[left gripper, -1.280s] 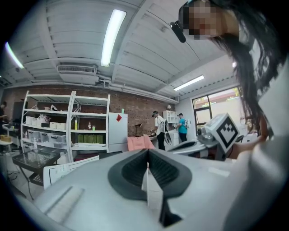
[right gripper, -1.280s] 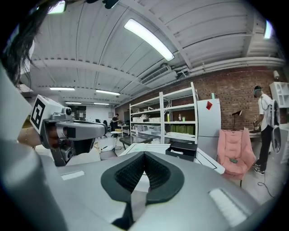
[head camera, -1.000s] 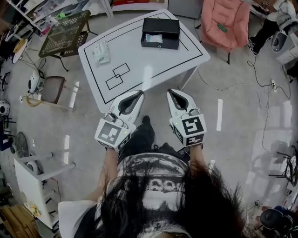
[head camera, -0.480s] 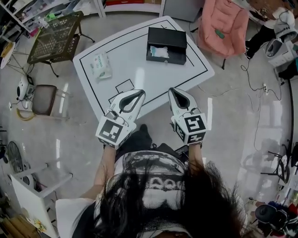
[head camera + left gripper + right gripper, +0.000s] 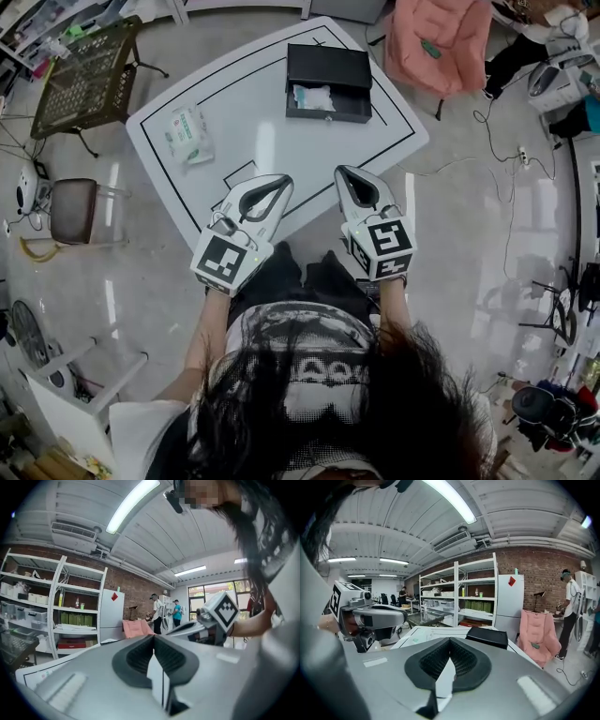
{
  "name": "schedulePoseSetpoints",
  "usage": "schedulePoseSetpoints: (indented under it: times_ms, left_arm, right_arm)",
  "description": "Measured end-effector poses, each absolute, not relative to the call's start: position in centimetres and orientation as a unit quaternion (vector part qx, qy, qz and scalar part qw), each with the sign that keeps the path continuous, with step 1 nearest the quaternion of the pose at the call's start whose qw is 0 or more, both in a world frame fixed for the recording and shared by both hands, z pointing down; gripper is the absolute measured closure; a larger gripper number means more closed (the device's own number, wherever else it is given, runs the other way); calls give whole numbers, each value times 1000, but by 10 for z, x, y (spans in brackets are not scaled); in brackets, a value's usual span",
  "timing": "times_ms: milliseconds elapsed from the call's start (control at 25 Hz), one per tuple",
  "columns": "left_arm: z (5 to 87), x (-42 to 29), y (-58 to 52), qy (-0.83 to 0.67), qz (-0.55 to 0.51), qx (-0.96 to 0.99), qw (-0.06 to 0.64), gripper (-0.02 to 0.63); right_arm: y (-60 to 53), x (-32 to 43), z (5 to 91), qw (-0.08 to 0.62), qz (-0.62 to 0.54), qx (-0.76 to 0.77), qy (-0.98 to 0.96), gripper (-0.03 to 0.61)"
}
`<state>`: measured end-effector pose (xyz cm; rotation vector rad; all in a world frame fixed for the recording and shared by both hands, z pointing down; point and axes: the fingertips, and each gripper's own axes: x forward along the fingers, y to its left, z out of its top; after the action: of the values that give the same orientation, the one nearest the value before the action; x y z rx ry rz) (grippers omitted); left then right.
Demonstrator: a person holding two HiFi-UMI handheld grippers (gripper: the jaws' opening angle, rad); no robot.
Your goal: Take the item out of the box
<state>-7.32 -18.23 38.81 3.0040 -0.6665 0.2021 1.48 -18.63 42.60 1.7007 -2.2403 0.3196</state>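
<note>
Left gripper (image 5: pixel 280 181): held low over the table's near edge; jaws pressed together tip to tip, nothing between them.
Right gripper (image 5: pixel 344 172): just beside the left one, not touching it; jaws likewise closed and empty.
Table (image 5: pixel 272 117): white top with black outlines, bare between the grippers and the box.
Packet (image 5: pixel 187 134): lies flat toward the table's left side, well apart from the box.
Box (image 5: pixel 325 64): black, lid raised, at the table's far edge.
Item (image 5: pixel 313 97): pale wrapped pack inside the box, toward its left part, well apart from both grippers.
Handling (judged): probably light, soft and slick-wrapped. It is best pinched across a free edge, since the box may slide if dragged.
Views compared: only the head view shows the item. The right gripper view gives the box's dark outside, contents hidden. The left gripper view shows the other gripper's marker cube, and the box cannot be made out.
</note>
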Motion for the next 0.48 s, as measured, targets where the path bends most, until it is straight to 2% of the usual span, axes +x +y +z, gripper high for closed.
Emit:
schedulePoseSetpoints:
  times_ms: [120,360,480]
  left_arm:
    - [392,-70,-188,-217,72,972,47,614]
    - [395,-63,-206,-232,69,970,36,614]
    - [395,-58,-216,-246,79,965,43,614]
  right_arm:
    - [-198,22,428,165,110,590,-783,580]
    - [-232,42,439,183,110,560,-801,571]
    - [-253,51,444,186,123,530,-818,539]
